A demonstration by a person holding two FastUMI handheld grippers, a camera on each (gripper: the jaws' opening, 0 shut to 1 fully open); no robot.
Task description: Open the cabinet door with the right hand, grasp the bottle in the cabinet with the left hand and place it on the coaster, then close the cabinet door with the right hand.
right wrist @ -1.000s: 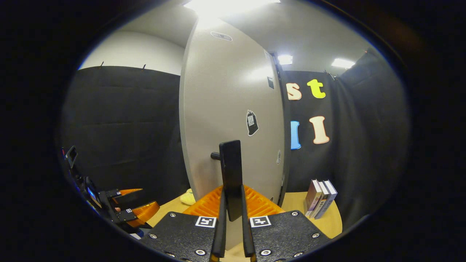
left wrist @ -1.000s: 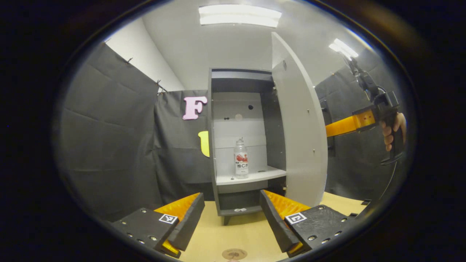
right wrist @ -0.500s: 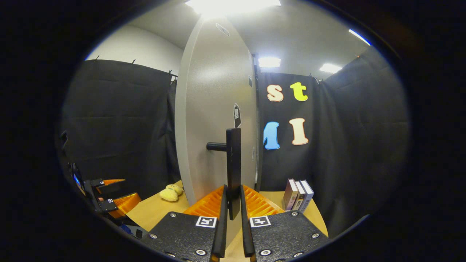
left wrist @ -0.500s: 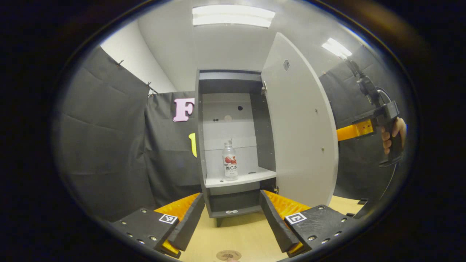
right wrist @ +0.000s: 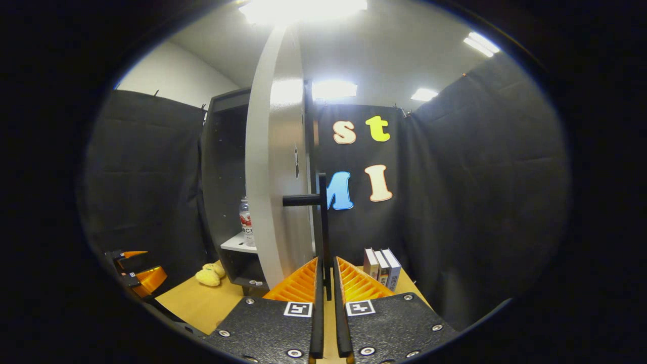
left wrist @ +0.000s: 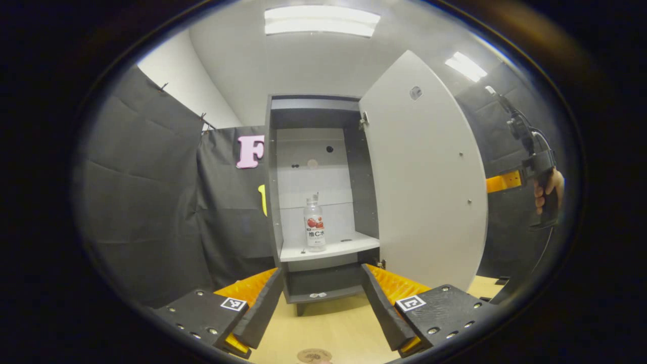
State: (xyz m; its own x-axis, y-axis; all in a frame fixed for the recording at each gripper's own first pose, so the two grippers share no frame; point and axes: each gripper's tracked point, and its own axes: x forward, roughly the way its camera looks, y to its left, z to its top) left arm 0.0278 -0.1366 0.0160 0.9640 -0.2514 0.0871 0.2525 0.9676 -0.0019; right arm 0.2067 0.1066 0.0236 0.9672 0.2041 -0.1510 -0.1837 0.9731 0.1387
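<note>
I take the cabinet (left wrist: 313, 202) as my landmark. My right gripper (right wrist: 326, 283) has its jaws drawn narrow around the dark bar of the handle (right wrist: 322, 222) on the outer face of the door (left wrist: 424, 182); whether both fingers truly press on the bar I cannot tell, since a thin gap seems to show on either side. The door stands swung out to the right of the cabinet's opening. My left gripper (left wrist: 318, 298) hangs in front of the cabinet, low, jaws spread wide and holding nothing. The bottle (left wrist: 314, 223) stands upright on the white shelf (left wrist: 349, 245) inside the cabinet, toward the left wall. The coaster (left wrist: 313, 355) lies on the table (left wrist: 333, 328) in front of the cabinet, just below my left jaws.

What worries me: if my right hold on the handle is as loose as it looks, the bar could slip out and the door might drift back toward the opening just as my left goes in. I judge the opening narrow, so a wide left jaw coming in off-line could knock the cabinet's left wall or tip the bottle, which looks tall and light. The yellow toy (right wrist: 211, 275) on the table to the left of the cabinet is near my left's path too
</note>
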